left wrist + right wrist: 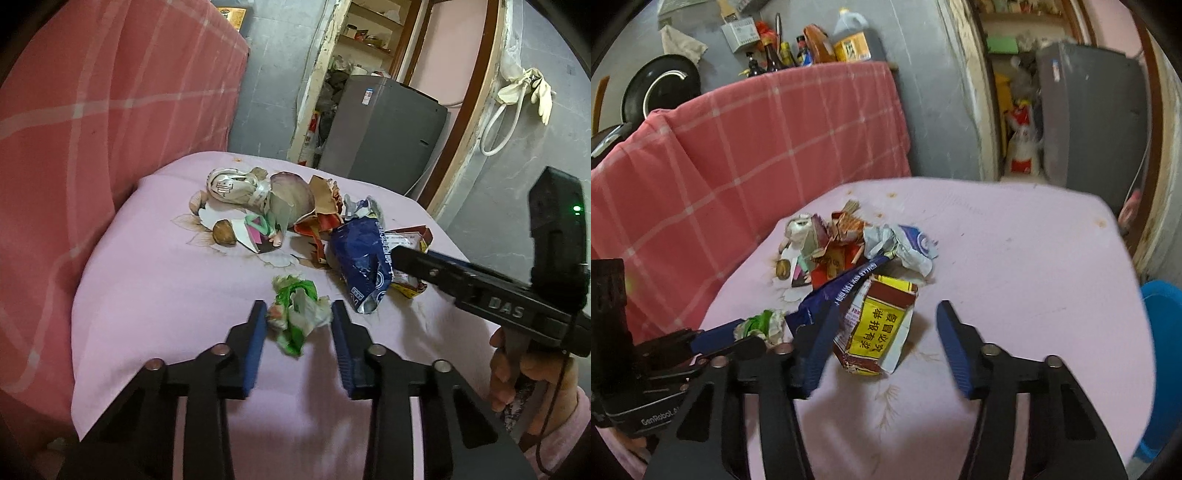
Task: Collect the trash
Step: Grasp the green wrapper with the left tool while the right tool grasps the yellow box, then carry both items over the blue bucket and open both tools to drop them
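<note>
A pile of trash lies on a pink-covered surface [166, 288]. A crumpled green and white wrapper [297, 314] sits between the open blue-padded fingers of my left gripper [299, 317], which are not closed on it. My right gripper [886, 317] is open around a red and yellow carton [879, 328]; its left finger presses against a dark blue foil bag [827, 291]. In the left wrist view the right gripper [402, 258] reaches in from the right beside the blue bag [364, 266]. The green wrapper also shows in the right wrist view [762, 325].
More trash lies behind: a white printed wrapper [232, 186], onion skin [291, 194], red and orange scraps [325, 206], a nut shell [224, 232]. A red plaid cloth [92, 129] covers the left. A grey appliance [384, 129] stands behind. A blue bin [1163, 350] is at right.
</note>
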